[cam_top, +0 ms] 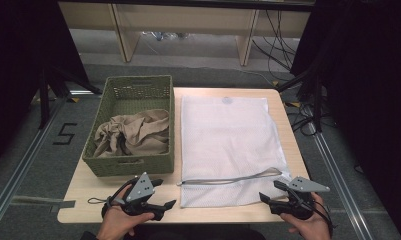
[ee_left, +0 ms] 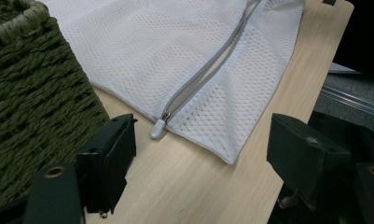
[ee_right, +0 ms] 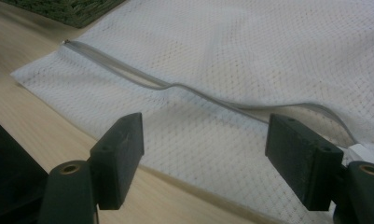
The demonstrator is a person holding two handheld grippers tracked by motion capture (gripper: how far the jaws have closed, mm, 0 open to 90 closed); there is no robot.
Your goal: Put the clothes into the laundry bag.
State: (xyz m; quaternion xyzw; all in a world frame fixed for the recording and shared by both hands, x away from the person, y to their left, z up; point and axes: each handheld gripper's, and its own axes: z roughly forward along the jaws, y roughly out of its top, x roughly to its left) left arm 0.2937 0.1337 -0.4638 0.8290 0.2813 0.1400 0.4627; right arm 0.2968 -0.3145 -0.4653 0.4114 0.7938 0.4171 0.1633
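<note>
— White mesh lies just ahead of both pairs of jaws. The left gripper (ee_left: 201, 154) has its jaws apart and empty, and the zip pull (ee_left: 157, 129) sits just beyond them, at the near left corner of the mesh laundry bag (cam_top: 227, 145).

— And the other hand?

— The right gripper (ee_right: 203, 154) is spread wide too, gripping nothing — its jaws hang over the bag's near edge. The zipper (cam_top: 230, 177) runs crosswise along that edge, left to right, so the left gripper is nearer the pull.

— Containers?

— The green woven basket (cam_top: 133, 164) stands on the table (cam_top: 83, 192) left of the bag, holding crumpled beige cloth (cam_top: 133, 132). The bag looks flat, likely empty.
</note>
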